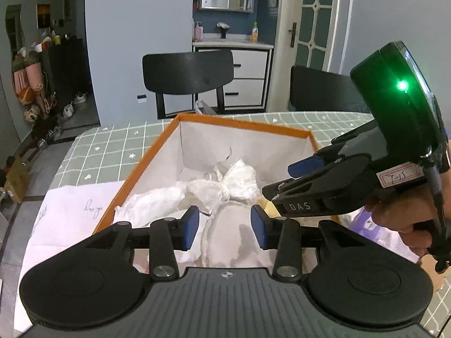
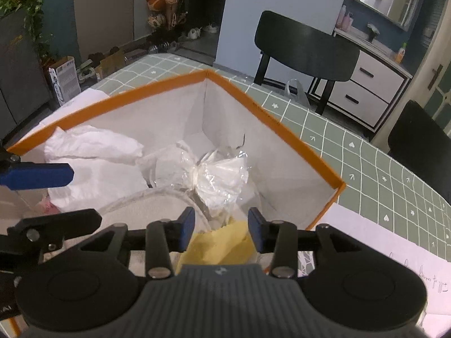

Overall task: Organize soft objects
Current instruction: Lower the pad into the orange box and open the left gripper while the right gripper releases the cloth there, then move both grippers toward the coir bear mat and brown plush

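Observation:
An orange-rimmed box with white lining stands on the green checked table. In it lie white soft items wrapped in clear plastic, crumpled white paper and a yellow soft piece. My left gripper is open, empty, over the box's near end above a pale wrapped item. My right gripper is open over the yellow piece at the box's right side; it shows in the left wrist view. A left gripper fingertip shows in the right wrist view.
White written-on paper sheets lie on the table on both sides of the box. Two black chairs stand at the far edge. A white cabinet is behind them.

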Motion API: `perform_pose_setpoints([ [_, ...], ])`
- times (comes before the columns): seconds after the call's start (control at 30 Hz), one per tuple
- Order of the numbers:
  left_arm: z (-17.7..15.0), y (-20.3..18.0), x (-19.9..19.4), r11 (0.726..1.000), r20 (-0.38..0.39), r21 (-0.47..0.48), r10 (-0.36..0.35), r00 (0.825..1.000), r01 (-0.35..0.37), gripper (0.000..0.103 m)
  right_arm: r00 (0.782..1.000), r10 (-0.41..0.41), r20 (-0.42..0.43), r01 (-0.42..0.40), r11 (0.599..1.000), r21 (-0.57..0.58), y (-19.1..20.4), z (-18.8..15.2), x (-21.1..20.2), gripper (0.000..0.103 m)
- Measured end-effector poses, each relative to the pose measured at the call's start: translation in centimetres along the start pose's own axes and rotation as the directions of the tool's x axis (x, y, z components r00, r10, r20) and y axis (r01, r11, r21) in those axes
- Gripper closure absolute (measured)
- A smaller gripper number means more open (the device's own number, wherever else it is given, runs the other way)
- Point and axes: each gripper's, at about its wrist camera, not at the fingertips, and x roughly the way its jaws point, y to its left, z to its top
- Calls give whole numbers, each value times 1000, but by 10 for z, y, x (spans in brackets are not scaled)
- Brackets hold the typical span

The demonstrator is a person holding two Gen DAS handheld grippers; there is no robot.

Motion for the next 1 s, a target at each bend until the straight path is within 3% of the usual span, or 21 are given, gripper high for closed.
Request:
perform_pose_setpoints([
  [0.27, 1, -31, -24, 996, 45, 57, -66, 997, 63, 47, 1000, -8, 29, 8, 1000, -9, -20, -5, -43, 61],
  [0.6, -9, -83, -46, 981, 70, 134, -151, 986, 141, 46, 998, -47, 53, 47, 999, -9, -61, -50, -104, 56],
  [0.83, -27, -135, -52, 950, 86, 210, -255, 963, 233, 41, 995, -84, 54, 82, 996, 36, -96, -84, -130, 55],
  [1.0, -50, -177, -47, 917, 52, 274, -315, 948, 290, 35, 994, -99, 55, 96, 994, 61, -117, -105, -145, 55],
])
